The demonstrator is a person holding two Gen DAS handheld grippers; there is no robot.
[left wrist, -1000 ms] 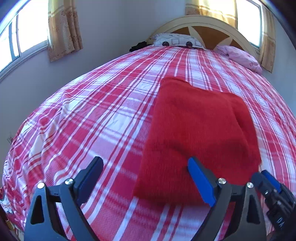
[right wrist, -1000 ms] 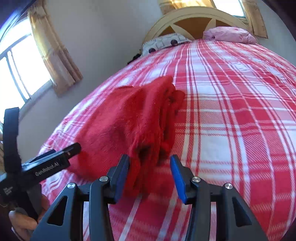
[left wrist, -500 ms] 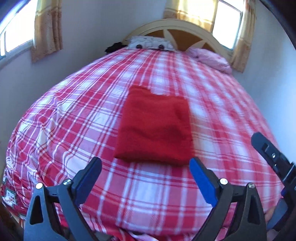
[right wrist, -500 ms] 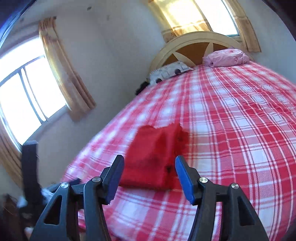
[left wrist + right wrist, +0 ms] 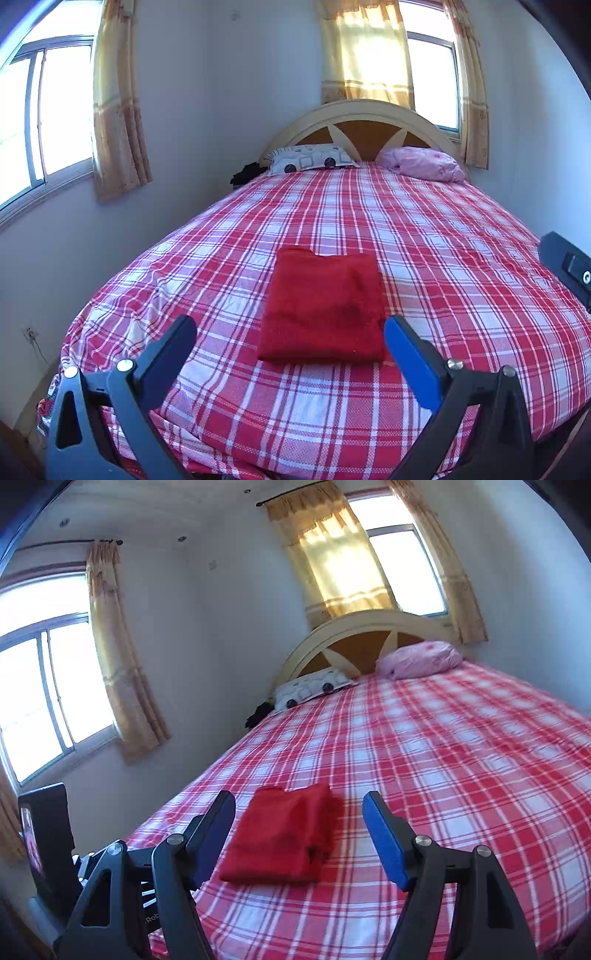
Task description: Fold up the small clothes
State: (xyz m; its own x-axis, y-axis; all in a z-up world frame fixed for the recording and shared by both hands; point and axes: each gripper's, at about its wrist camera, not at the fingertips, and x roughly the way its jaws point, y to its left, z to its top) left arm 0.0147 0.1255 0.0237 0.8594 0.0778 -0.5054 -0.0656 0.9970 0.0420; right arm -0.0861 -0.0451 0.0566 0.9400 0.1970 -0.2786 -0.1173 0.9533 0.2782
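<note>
step: backing off the folded red garment (image 5: pixel 323 306) near the bed's (image 5: pixel 461 236) foot edge | left hand-held gripper (image 5: pixel 290 341) wide apart, empty | right hand-held gripper (image 5: pixel 299 829) just been opening, empty | tip: lift clear, don't snag the fold

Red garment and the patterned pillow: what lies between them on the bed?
Only bare plaid bedspread separates the red garment from the patterned pillow, in the left wrist view.

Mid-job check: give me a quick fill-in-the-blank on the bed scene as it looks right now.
1. The folded garment lying on the plaid bedspread is ____ in colour.
2. The left gripper and the right gripper are both open, with ____ between their pads.
3. At the headboard, the pillow on the right is ____.

Missing words: red; nothing; pink
</note>
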